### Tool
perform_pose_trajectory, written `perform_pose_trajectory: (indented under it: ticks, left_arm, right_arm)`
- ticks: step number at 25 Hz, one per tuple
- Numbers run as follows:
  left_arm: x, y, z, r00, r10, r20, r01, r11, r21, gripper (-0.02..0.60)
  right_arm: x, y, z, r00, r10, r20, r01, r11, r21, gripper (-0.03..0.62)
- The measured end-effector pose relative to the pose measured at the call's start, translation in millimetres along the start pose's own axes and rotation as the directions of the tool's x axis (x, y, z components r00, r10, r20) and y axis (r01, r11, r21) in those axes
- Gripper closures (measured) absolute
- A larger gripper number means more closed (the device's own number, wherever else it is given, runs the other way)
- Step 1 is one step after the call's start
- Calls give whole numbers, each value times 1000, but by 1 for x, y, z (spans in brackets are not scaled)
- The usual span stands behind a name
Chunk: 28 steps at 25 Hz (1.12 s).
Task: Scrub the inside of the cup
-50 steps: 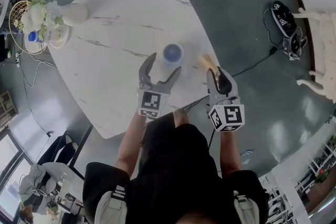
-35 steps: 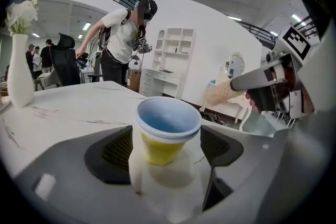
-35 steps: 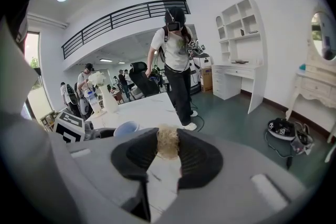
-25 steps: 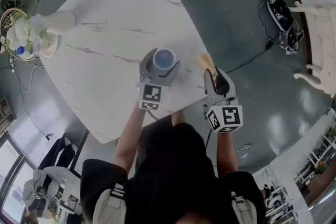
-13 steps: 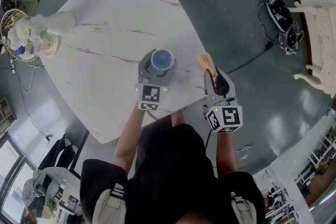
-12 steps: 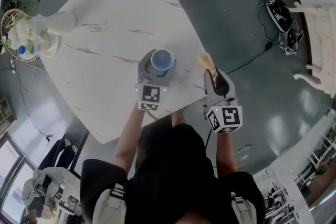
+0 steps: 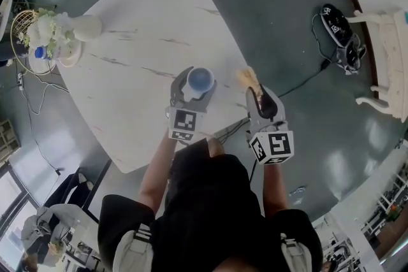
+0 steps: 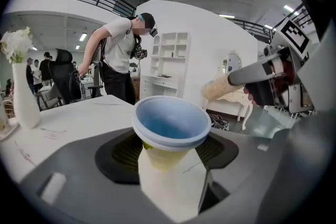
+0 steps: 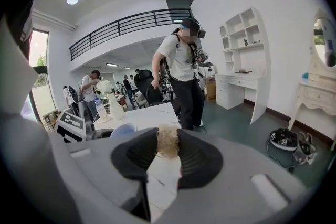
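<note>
Change: the left gripper (image 7: 195, 85) has just been closing. Two seconds ago its jaws were standing wide on either side of the cup (image 8: 169, 123); now they are pressing on the cup's pale lower wall.
Cup: it is sitting upright between the left jaws, blue inside and open at the top, with nothing in it. Whether its base is clear of the table is not showing.
Right gripper (image 7: 262, 97): it is hovering just right of the cup, jaws clamping a tan, fibrous scrubber (image 7: 248, 78) whose tuft is sticking out past the fingertips. It is keeping about the same place beside the cup as a second ago.
Meaning for the task: the cup is now looking secured and the scrubber ready, but the scrubber is not yet entering the cup. Scrubbing is probably about to begin.
Surface: a white table (image 7: 140, 73) with faint grey veins is lying under the cup, which is near the table's edge closest to the wearer.
Far from the cup: a white vase (image 7: 83, 27) of pale flowers (image 7: 41, 27) is standing at the table's opposite end.
Room: a dark green floor (image 7: 287, 22) is stretching beyond the cup, and a standing person (image 9: 181, 68) is waiting behind it near white shelves (image 9: 244, 34).
</note>
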<state>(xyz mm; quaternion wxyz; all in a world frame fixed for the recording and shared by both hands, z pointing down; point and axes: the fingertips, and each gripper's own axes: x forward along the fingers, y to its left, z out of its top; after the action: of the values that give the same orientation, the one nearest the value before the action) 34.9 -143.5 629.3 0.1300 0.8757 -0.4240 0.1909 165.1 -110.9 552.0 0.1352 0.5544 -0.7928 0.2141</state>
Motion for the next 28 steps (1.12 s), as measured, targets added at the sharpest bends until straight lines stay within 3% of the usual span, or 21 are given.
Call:
perform_pose_trajectory:
  ticks: [7, 16, 28]
  left_arm:
    - [-29, -14, 16, 1000, 8, -3, -8, 999, 40, 264]
    - [-72, -50, 22, 1000, -7, -28, 10, 996, 83, 264]
    - [-110, -70, 33, 1000, 19, -15, -17, 990, 137, 264]
  right_arm:
    - [-22, 23, 22, 997, 55, 53, -53, 998, -35, 487]
    - [-64, 84, 41, 976, 197, 89, -185, 975, -126, 487]
    - [-97, 144, 34, 948, 314, 48, -300, 935, -189, 487]
